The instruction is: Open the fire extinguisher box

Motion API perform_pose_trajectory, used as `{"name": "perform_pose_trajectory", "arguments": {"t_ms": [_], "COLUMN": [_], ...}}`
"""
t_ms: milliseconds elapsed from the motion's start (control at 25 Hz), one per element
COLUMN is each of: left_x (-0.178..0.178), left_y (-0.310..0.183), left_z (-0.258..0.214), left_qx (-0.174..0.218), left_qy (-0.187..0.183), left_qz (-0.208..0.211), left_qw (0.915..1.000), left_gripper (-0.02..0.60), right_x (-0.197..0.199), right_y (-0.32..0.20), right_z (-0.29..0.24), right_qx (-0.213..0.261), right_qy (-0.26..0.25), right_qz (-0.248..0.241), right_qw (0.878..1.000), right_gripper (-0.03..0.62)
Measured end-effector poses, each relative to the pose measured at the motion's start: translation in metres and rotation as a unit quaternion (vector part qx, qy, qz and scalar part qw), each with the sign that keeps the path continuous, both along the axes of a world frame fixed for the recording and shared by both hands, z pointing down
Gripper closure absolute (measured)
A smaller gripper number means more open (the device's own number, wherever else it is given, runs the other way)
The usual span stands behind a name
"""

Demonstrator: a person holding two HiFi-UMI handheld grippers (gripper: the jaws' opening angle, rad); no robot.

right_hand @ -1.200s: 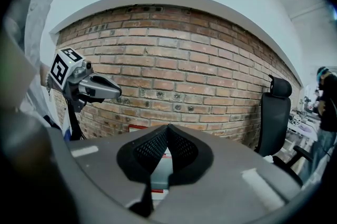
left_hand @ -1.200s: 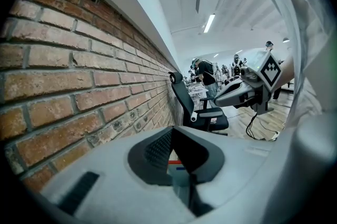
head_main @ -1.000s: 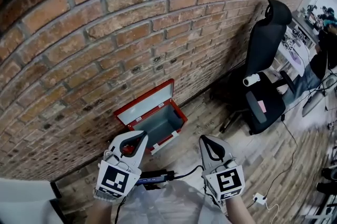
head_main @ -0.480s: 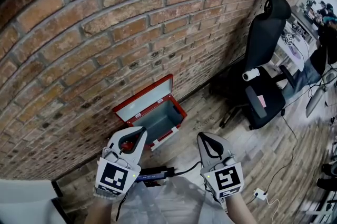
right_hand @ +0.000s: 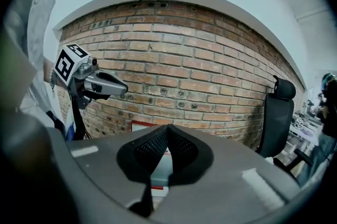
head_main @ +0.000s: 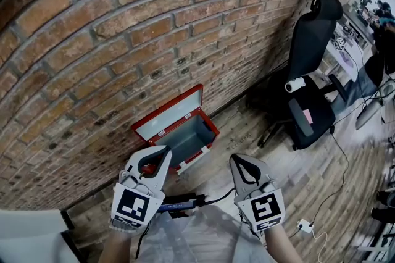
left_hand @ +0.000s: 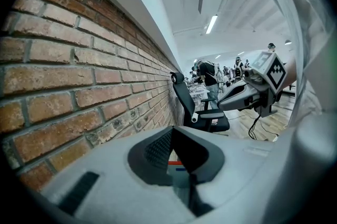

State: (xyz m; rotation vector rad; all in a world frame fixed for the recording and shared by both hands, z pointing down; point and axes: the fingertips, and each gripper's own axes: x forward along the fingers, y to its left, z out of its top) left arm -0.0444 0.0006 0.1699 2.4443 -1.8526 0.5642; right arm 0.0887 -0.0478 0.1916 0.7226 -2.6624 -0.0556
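Head view first: the box (head_main: 208,134) sits on the floor (head_main: 247,126) right at the foot of the brick wall (head_main: 123,39). It's already open, with the lid (head_main: 166,115) tipped back against the bricks and the grey inside facing up. Its back edge is tight to the wall, so the only free sides are the front and the two ends, and the boards in front of it are bare. The left gripper (head_main: 165,150) lines up with the box's near left corner, though I can't tell how far above it. The right gripper (head_main: 237,158) is off to the right over bare boards, well apart from the left one. Both have their fingers pressed together with nothing in them. A black chair (head_main: 308,64) stands well right of the box, also by the wall, with a decent stretch of floor between. A dark cable (head_main: 216,200) runs between the grippers near the person's legs. Left gripper view: the fingers (left_hand: 158,146) meet at the tip and are empty. The wall runs close along the left, the chair (left_hand: 202,110) is further down it, and the right gripper (left_hand: 221,106) is out to the right. Right gripper view: the fingers (right_hand: 152,146) are closed and empty too, aimed at the wall. The lid's red edge (right_hand: 138,125) peeks just above them, with the left gripper (right_hand: 125,89) at upper left and the chair (right_hand: 276,118) at the far right.
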Motion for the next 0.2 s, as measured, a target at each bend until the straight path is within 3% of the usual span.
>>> {"name": "perform_pose_trajectory", "arguments": {"t_ms": [200], "left_x": [-0.0023], "left_y": [-0.0021], "left_z": [0.0008], "left_qx": [0.001], "left_qy": [0.003], "left_qz": [-0.004], "left_qw": [1.0], "left_gripper": [0.584], "right_x": [-0.0033], "right_y": [-0.0005], "right_z": [0.0014], "right_qx": [-0.002], "right_qy": [0.001], "right_qz": [-0.004], "right_qw": [1.0], "right_gripper": [0.589]}}
